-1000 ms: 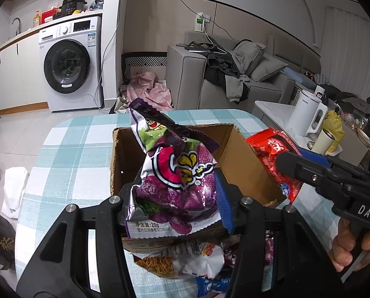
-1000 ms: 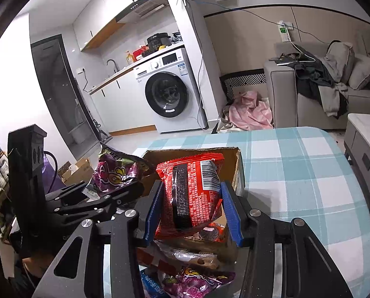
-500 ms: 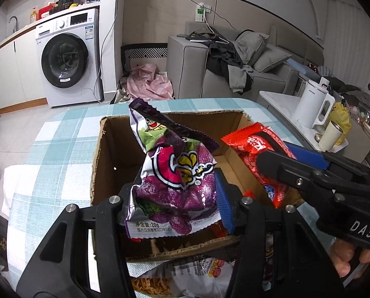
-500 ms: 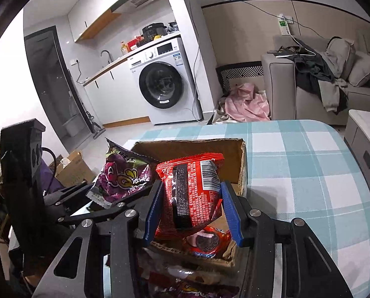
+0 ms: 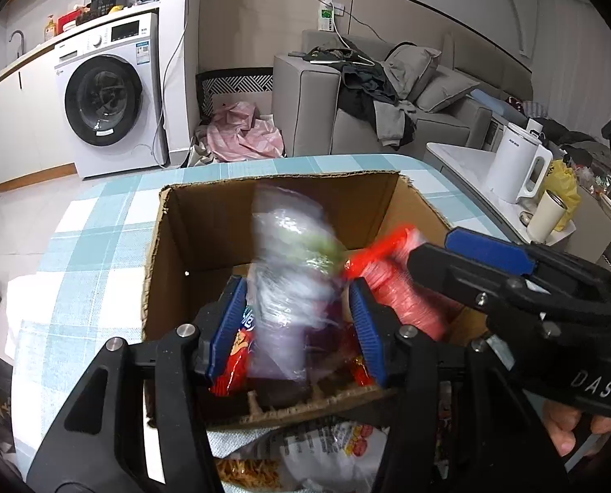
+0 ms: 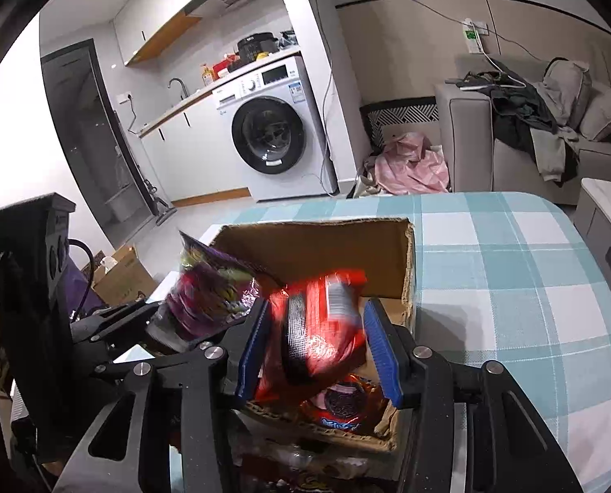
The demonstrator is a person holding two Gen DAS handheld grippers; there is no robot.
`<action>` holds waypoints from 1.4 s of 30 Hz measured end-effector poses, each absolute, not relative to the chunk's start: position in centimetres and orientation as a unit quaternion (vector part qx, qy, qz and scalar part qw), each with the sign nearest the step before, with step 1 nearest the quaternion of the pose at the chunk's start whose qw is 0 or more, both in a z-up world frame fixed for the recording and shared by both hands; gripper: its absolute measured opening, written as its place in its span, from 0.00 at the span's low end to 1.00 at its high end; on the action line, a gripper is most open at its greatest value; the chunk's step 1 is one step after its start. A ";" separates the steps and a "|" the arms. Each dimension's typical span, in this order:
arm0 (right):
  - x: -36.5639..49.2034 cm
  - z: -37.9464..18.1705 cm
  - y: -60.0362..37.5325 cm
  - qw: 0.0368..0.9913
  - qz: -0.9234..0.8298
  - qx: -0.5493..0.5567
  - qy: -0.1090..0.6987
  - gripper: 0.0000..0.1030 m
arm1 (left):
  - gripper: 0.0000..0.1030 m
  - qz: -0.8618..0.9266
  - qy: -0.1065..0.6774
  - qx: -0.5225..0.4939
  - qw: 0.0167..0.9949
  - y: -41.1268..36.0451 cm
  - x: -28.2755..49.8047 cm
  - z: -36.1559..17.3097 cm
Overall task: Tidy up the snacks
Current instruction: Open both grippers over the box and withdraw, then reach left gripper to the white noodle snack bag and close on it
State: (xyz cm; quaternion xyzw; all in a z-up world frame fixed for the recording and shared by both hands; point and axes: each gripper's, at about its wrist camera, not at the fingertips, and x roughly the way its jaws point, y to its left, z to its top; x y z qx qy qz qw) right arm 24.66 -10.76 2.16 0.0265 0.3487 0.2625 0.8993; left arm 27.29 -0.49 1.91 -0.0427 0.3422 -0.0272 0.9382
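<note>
An open cardboard box (image 5: 190, 246) stands on the checked table; it also shows in the right wrist view (image 6: 313, 246). My left gripper (image 5: 297, 320) is over the box with its jaws spread. A purple snack bag (image 5: 293, 287), blurred by motion, is between them and dropping into the box. My right gripper (image 6: 318, 349) is also over the box, jaws spread, with a red snack bag (image 6: 322, 328) blurred and slipping down between them. The red bag also shows in the left wrist view (image 5: 391, 283). Other snack packs (image 6: 342, 406) lie inside the box.
More snack bags (image 5: 318, 456) lie on the table in front of the box. The table (image 6: 511, 287) extends right of the box. A side table with a white kettle (image 5: 515, 164) stands at the right. A sofa and a washing machine are behind.
Both grippers moved forward over the box and opened. The purple bag and the red bag have come loose and are falling into the box.
</note>
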 end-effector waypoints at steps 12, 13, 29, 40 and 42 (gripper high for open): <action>20.9 5.0 -12.9 0.906 0.268 0.030 0.325 0.99 | 0.99 -0.026 0.327 -0.059 0.943 1.5 22.0 4.9; 20.7 5.1 -13.1 0.905 0.269 0.029 0.328 1.00 | 0.99 -0.027 0.324 -0.060 0.944 1.6 21.1 5.2; 13.5 4.0 -15.1 0.886 0.265 0.003 0.380 1.00 | 0.99 -0.033 0.353 -0.065 0.933 2.5 10.2 4.2; 9.9 1.8 -15.3 0.880 0.261 -0.005 0.396 1.00 | 0.99 -0.060 0.364 -0.039 0.929 -0.3 5.7 1.9; 9.4 1.1 -15.4 0.876 0.261 0.000 0.405 1.00 | 0.99 -0.063 0.366 -0.036 0.928 -0.7 5.6 1.6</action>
